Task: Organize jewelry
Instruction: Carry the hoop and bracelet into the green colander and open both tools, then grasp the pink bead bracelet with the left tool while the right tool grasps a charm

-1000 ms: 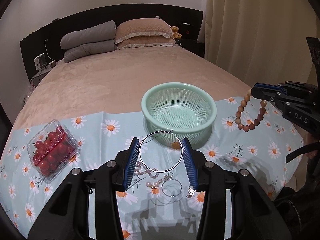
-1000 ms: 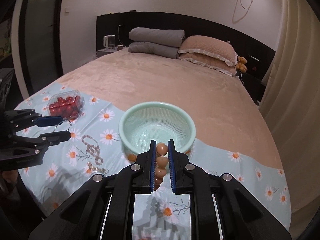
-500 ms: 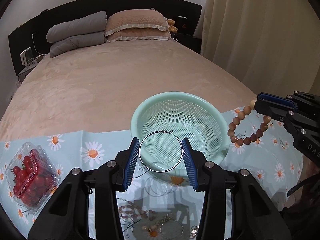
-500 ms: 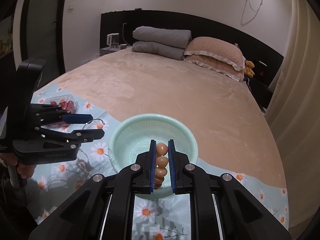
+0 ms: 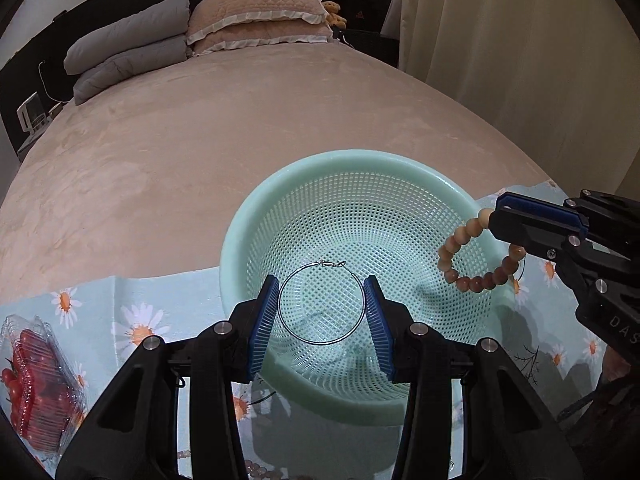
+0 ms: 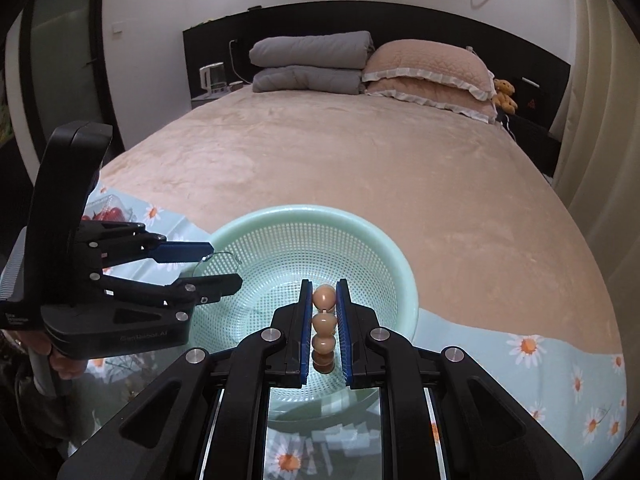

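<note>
Left gripper (image 5: 323, 312) holds a thin wire hoop (image 5: 322, 304) across its widest part, one blue pad pressing each side, so the jaws stand fairly wide yet are closed on it. That hoop hangs above the near half of the green basket (image 5: 240, 232), its small clasp at the far end pointing away. It looks very light and springy: a firm squeeze would likely bend it out of round, while a weak one would let the smooth wire slide along the ribbed pads. Holding it across the middle, as now, seems the safest place, well clear of the delicate clasp.

Right gripper (image 6: 324, 320) is clamped narrowly on a bead bracelet (image 6: 323, 322), with several round beads stacked between its pads. In the left wrist view the rest of the bracelet (image 5: 464, 260) droops in a loose loop over the right side of the basket, just inside the rim. The beads look hard and smooth, and the string is limp, so the loop probably swings with any quick motion; pinching two or three beads at once keeps them from rolling out.

Both pieces are over the basket, so I judge that release is the step in hand. Being light, each should drop safely into the mesh.

Nearer the left gripper, loose beads (image 5: 256, 470) lie on the daisy cloth (image 5: 132, 300), and a clear box of tomatoes (image 5: 36, 384) sits to the left. Beyond the basket stretch the bed cover (image 5: 200, 140), then the pillows (image 5: 256, 16).
</note>
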### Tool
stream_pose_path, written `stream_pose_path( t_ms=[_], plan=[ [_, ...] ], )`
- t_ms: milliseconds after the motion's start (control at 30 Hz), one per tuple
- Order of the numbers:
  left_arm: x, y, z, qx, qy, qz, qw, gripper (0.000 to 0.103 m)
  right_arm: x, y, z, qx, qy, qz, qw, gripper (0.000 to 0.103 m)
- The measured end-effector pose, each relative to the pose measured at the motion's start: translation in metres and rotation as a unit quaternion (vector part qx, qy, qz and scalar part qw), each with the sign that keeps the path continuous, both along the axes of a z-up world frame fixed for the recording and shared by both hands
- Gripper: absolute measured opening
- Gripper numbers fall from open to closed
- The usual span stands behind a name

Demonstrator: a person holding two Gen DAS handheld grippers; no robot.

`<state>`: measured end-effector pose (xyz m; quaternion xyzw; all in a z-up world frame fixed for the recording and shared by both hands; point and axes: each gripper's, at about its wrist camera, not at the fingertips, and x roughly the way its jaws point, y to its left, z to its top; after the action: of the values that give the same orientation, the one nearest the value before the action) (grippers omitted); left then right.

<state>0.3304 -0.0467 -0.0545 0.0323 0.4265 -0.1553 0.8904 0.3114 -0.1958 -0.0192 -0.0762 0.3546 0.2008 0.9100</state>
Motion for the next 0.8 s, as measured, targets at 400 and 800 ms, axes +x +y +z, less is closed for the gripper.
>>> stream_pose_path(
  t_ms=[400,800],
  plan=[
    [-0.013,0.024,0.014,-0.007,-0.036,0.024,0.999,0.097,-0.009,-0.023,0.008,0.055,-0.059,-0.054,0.995,0.077],
    [-0.051,0.09,0.022,0.009,-0.011,0.078,0.9968,0.097,-0.057,-0.011,0.016,0.044,-0.067,-0.055,0.995,0.087]
  ],
)
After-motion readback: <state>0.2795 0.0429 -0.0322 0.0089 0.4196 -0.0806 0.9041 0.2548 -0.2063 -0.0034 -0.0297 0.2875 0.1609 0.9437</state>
